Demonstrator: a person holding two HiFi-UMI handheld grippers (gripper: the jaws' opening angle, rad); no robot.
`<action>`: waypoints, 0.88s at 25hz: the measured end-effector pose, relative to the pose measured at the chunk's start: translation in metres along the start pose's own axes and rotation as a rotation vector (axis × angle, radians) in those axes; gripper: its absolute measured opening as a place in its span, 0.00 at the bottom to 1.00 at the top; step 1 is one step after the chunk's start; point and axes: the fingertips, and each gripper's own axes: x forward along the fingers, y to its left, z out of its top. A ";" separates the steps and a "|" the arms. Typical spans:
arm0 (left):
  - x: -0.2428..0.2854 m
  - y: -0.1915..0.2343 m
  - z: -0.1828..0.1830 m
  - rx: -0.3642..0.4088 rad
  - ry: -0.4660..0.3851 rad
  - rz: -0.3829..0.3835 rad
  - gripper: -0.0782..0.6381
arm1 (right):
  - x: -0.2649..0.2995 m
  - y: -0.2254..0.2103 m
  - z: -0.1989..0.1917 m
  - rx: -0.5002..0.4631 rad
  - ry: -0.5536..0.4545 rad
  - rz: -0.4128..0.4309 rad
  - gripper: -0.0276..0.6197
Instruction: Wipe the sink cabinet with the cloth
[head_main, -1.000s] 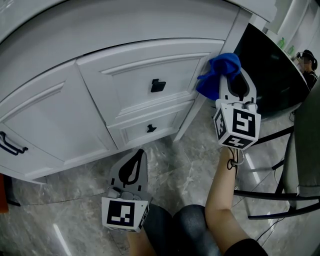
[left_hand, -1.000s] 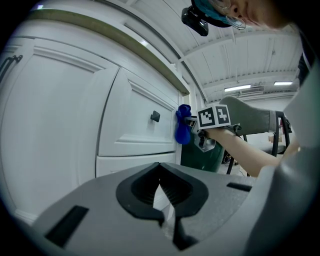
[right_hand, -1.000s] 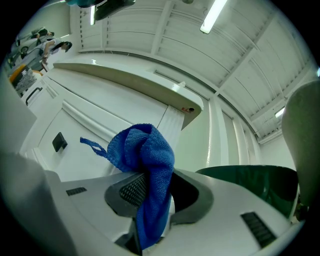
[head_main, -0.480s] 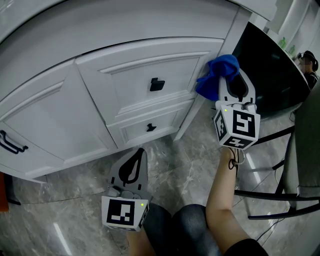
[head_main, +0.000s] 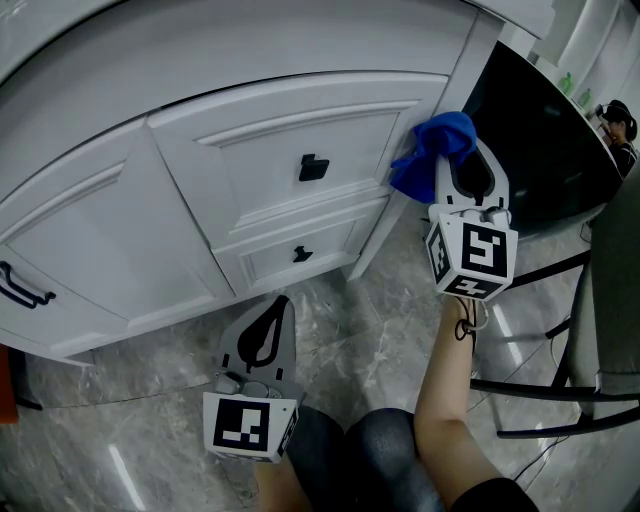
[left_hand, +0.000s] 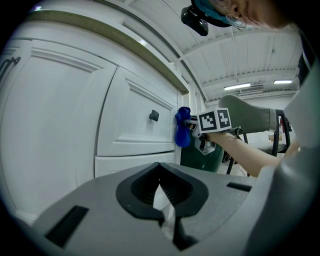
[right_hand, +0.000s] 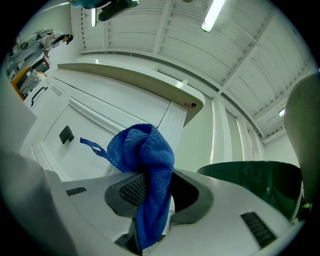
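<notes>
Grey marbled floor (head_main: 370, 340). White sink cabinet (head_main: 120, 230) stands on it, corner post foot on tile. Dark green bin (head_main: 540, 150) just beside cabinet's right end. Black frame legs (head_main: 540, 390) at right.

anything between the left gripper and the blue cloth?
Head view: only bare marble floor and the cabinet's corner post sit between the left gripper and the cloth. No loose objects.

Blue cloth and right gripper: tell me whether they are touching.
Touching. The right gripper view shows the right gripper shut on the blue cloth, with the fabric pinched between its jaws.
</notes>
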 end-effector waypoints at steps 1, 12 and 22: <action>0.000 0.000 0.000 0.000 0.001 0.001 0.11 | 0.000 0.001 -0.001 -0.002 0.001 0.000 0.22; -0.001 0.000 0.000 -0.003 0.000 -0.001 0.11 | -0.004 0.006 -0.015 -0.011 0.023 0.015 0.22; 0.000 0.000 0.000 0.000 -0.001 -0.002 0.11 | -0.006 0.010 -0.024 -0.023 0.029 0.020 0.22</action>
